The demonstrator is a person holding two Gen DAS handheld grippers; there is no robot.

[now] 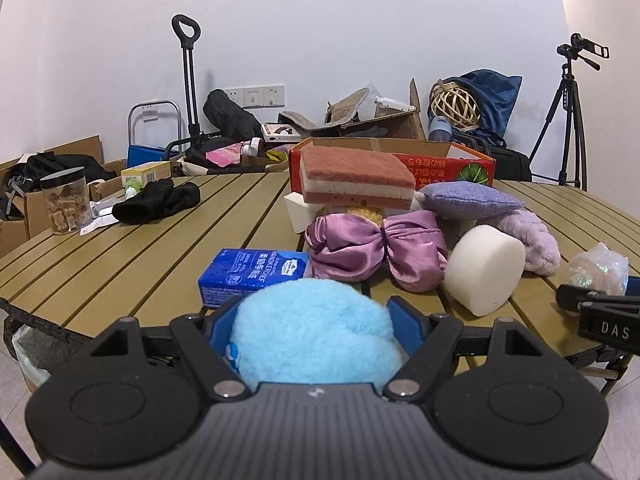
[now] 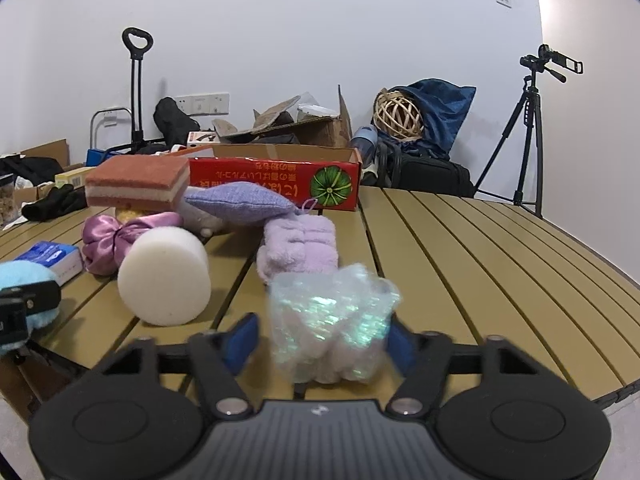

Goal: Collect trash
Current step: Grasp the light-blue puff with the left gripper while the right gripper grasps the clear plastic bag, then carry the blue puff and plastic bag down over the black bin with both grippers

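Pinching fluffy light-blue round puff (image 1: 316, 332) between left gripper (image 1: 316, 326) pads at near table edge; right gripper (image 2: 320, 338) jaws closing around crumpled iridescent plastic wrapper (image 2: 332, 320) dead ahead between fingers, pad contact unclear

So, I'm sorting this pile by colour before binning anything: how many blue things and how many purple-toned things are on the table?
Blue: 2 (fluffy puff, tissue pack)
Purple-toned: 3 (satin bow, lavender pouch, lilac fluffy cloth)
Total: 5
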